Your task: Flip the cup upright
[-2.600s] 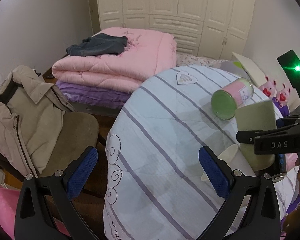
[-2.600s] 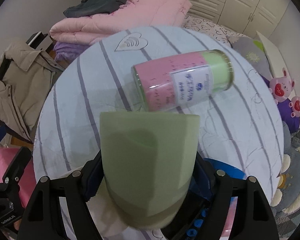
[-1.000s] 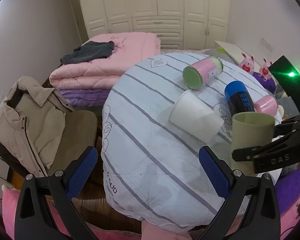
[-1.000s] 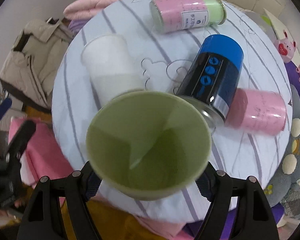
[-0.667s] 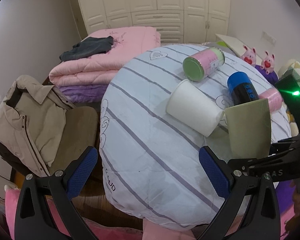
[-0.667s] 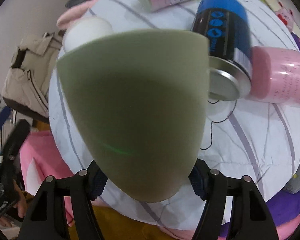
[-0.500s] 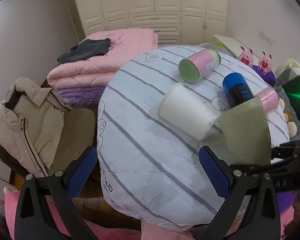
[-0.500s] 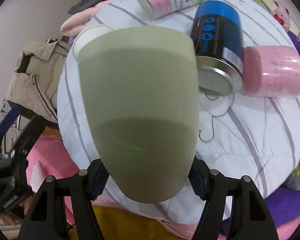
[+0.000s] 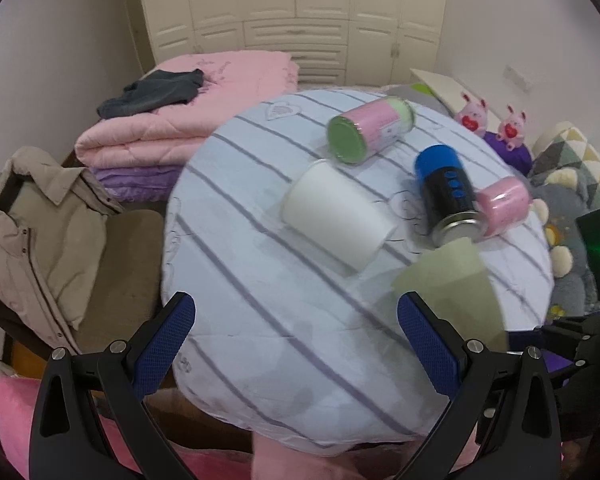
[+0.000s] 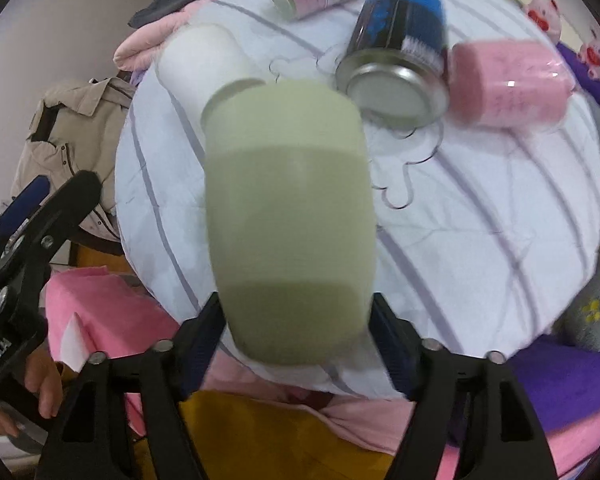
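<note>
- My right gripper (image 10: 296,320) has the green cup (image 10: 288,216) clamped between its fingers, which press the cup's sides near the end closest to the camera; the far end sticks out well beyond the fingertips, above the striped table (image 10: 480,220).
- I judge the flip as partly done: the cup is off the table and in the air, not yet set down. Both views are blurred on it, so I cannot tell which end is the mouth.
- What is left, as I read it: finish turning it and stand it on the cloth.
- My left gripper (image 9: 296,336) is spread wide with nothing between its fingers.
- The left view shows the cup (image 9: 448,292) just beyond my right finger, tilted, which the right view hides.
- The right view alone shows the grip.
</note>
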